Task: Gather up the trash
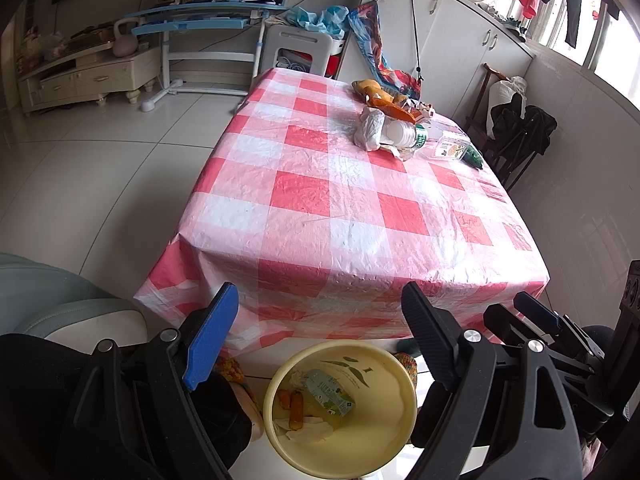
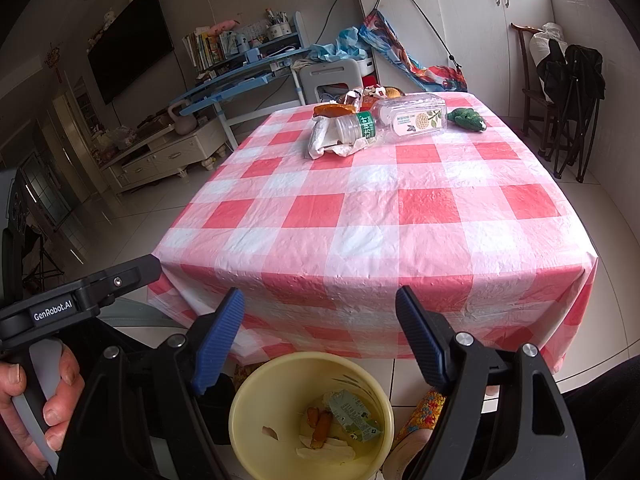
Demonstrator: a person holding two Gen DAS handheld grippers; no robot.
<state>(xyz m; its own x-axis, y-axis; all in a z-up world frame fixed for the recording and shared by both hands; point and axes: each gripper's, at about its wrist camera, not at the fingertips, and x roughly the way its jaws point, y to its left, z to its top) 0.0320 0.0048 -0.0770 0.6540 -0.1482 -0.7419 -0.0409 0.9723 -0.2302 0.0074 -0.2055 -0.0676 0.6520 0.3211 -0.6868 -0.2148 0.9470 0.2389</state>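
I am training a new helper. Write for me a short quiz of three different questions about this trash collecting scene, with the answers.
1. True or false: the yellow bin on the floor already holds some trash.
2. Multiple choice: where is the remaining trash pile? A) on the near edge of the checked table B) at the far end of the table C) on the floor
3. Short answer: is the left gripper or the right gripper holding anything?

Key
1. True: a green carton and food scraps lie inside.
2. B
3. Neither; both are open and empty above the bin.
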